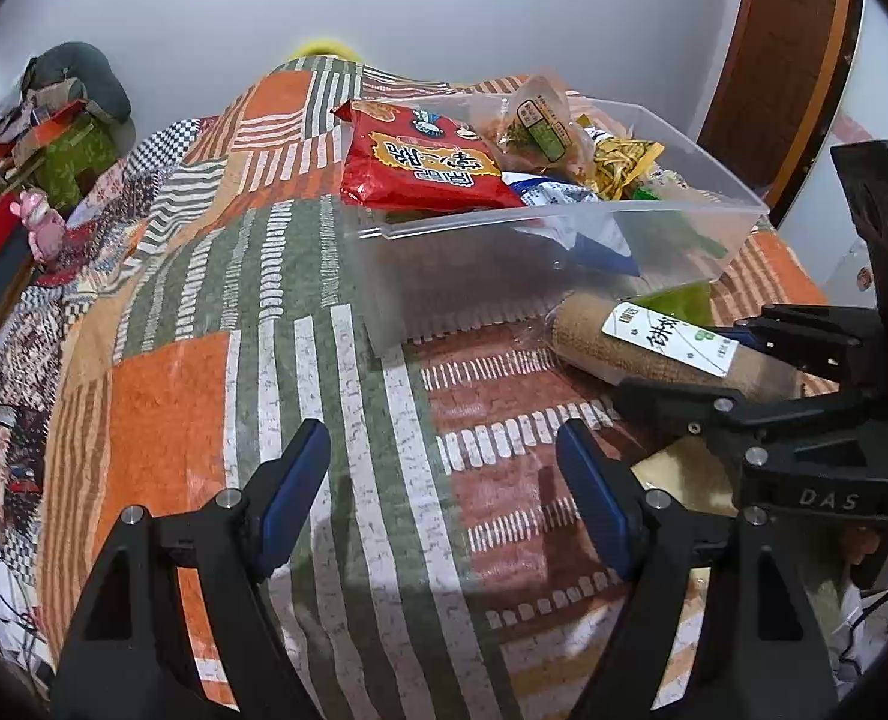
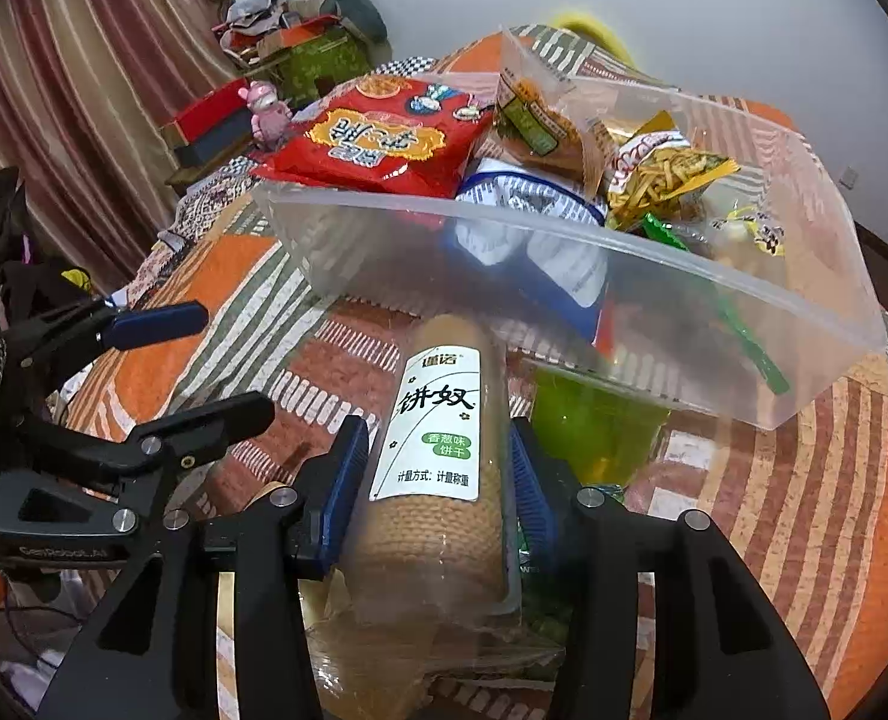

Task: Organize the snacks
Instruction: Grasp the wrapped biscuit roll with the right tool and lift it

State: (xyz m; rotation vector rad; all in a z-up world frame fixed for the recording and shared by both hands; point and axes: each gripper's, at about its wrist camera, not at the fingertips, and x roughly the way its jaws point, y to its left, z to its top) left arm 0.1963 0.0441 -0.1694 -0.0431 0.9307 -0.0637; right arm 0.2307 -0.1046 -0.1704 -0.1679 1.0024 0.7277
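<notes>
- Patchwork bedspread (image 1: 300,276) in orange, green and rust stripes covers the bed; a white wall stands behind it in both views.
- Clear plastic bin (image 2: 564,276) rests on the bedspread, occupying the upper right of the left wrist view and the upper centre of the right wrist view.
- Bin contents: a red snack bag (image 2: 378,144) lying on top at the bin's left end, a blue-and-white packet (image 2: 528,192) beside it, a yellow packet of stick snacks (image 2: 666,174) further right, and a clear packet with a green label (image 2: 534,120) standing upright behind.
- Biscuit roll (image 2: 432,480), tan with a white label, lies outside the bin just in front of its near wall, lower centre in the right wrist view.
- Right tool (image 2: 438,480): blue pads pressed against both sides of the biscuit roll, gripping it.
- Left tool (image 1: 444,480): jaws spread apart over bare bedspread at the lower centre of its view, holding nothing.
- Green item (image 2: 594,420) lies on the bed right of the roll, partly under the bin.
- Pink toy figure (image 1: 39,225) sits at the left edge of the left wrist view.
</notes>
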